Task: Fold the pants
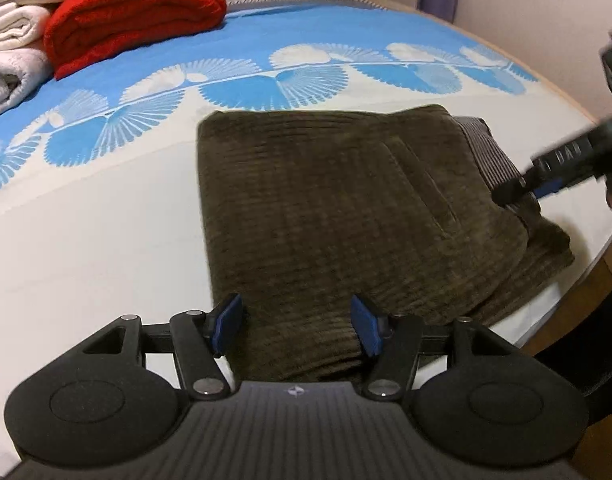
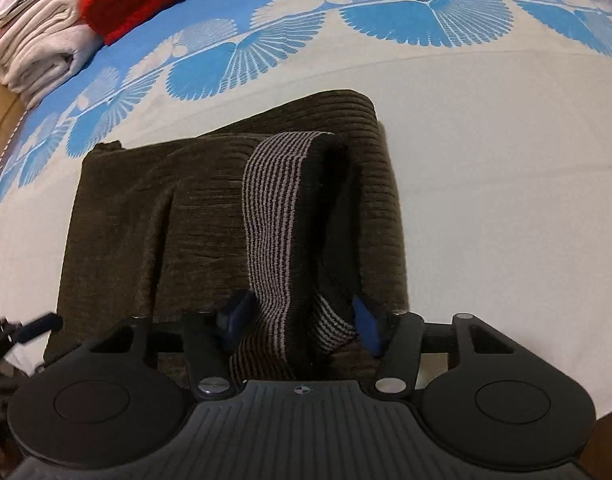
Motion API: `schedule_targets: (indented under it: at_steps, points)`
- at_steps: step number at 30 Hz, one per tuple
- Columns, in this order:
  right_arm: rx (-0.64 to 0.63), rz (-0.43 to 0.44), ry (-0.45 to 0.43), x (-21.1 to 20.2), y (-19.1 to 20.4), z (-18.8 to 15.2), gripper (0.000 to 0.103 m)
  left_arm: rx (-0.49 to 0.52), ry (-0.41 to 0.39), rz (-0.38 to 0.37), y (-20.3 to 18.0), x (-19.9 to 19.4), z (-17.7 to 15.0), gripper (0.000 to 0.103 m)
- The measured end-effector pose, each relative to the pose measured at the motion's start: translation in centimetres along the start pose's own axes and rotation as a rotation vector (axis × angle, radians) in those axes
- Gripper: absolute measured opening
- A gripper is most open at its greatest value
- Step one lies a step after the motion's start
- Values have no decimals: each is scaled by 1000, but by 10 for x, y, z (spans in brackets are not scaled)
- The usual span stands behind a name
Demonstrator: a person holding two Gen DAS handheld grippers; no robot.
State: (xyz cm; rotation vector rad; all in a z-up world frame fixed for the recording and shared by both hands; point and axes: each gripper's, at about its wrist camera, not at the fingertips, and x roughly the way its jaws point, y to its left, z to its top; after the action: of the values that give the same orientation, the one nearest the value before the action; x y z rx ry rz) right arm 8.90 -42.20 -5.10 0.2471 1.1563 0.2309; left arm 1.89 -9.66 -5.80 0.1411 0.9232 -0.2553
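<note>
Dark olive corduroy pants [image 1: 346, 208] lie folded into a thick rectangle on the white part of the bedspread [image 1: 85, 240]. Their striped waistband [image 2: 273, 216] faces the right wrist view. My left gripper [image 1: 297, 326] is open, its blue pads either side of the near edge of the pants. My right gripper [image 2: 301, 326] is open with the striped waistband between its pads; it also shows in the left wrist view [image 1: 522, 190] at the waistband end. The left gripper's tip shows in the right wrist view [image 2: 33, 328] at the pants' left edge.
A folded red blanket [image 1: 133, 16] and white folded towels [image 1: 9, 60] sit at the far left of the bed. The blue patterned part of the bedspread [image 1: 346, 28] lies beyond the pants. The bed's right edge [image 1: 602, 256] and wooden floor are close to the pants.
</note>
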Motion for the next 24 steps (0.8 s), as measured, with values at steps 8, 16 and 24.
schedule_targets:
  at_steps: [8,16,24]
  points:
    - [3,28,-132,-22,-4,9,74,85,-87,-34,38,-31,83,80]
    - [128,-2,-102,2,-20,29,81,-92,72,-147,89,35,121,84]
    - [115,26,-29,33,-16,41,96,-278,261,-292,104,105,103,85]
